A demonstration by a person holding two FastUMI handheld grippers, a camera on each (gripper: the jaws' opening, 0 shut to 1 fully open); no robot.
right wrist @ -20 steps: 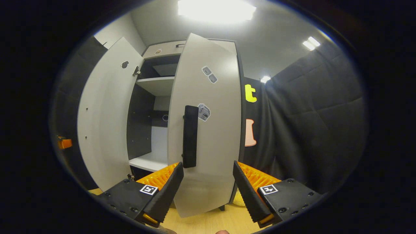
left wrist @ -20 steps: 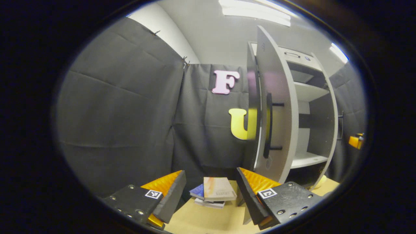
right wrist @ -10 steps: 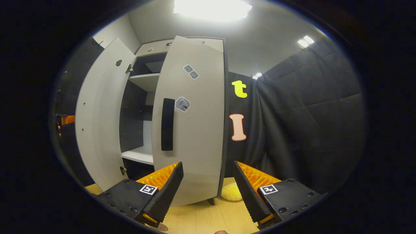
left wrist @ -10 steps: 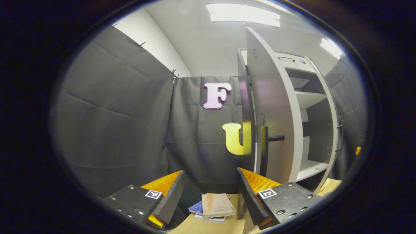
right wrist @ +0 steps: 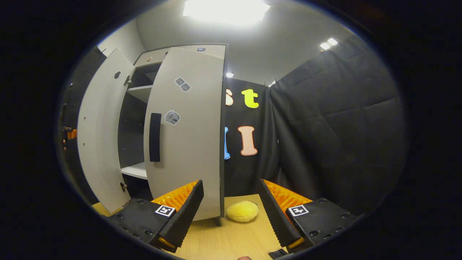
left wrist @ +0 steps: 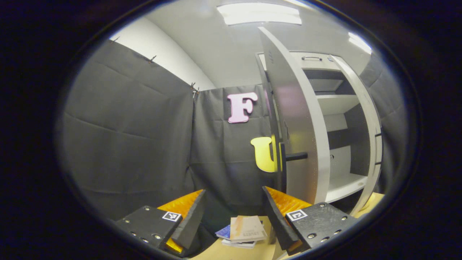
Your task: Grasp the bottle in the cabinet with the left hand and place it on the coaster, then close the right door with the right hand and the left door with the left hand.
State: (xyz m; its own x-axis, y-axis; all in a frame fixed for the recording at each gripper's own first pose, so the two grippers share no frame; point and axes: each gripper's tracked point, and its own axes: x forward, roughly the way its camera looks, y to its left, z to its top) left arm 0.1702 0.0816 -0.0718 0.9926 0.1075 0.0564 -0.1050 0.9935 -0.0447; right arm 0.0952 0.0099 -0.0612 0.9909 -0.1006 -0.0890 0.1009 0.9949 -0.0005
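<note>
**A:** Left gripper (left wrist: 232,213) sits at the bottom of the left gripper view, fingers spread apart with nothing between them. Beyond the gap lies a stack of books (left wrist: 243,231) on the wooden table (left wrist: 216,252).

**B:** And the doors?

**A:** Moving rightward in that view, the left door (left wrist: 296,122) stands edge-on just right of centre, swung well out, its black handle (left wrist: 294,157) poking toward the right. Past it the cabinet (left wrist: 346,108) shows bare white shelves. I can't make out the bottle or the coaster in either view, so I judge the bottle is already off the shelves, though I can't confirm where it rests.

**B:** The other side?

**A:** In the right gripper view, the left door's inner face is at far left and the right door (right wrist: 187,130) is left of centre, nearly closed but with a dark gap left beside it. Its handle (right wrist: 155,137) is up and left of the right gripper (right wrist: 231,213), which is also spread and empty, apart from the door. A yellow soft thing (right wrist: 242,211) lies on the table between its fingers.

**B:** So what's left?

**A:** Finishing the right door, I'd judge, then the left door entirely.
</note>
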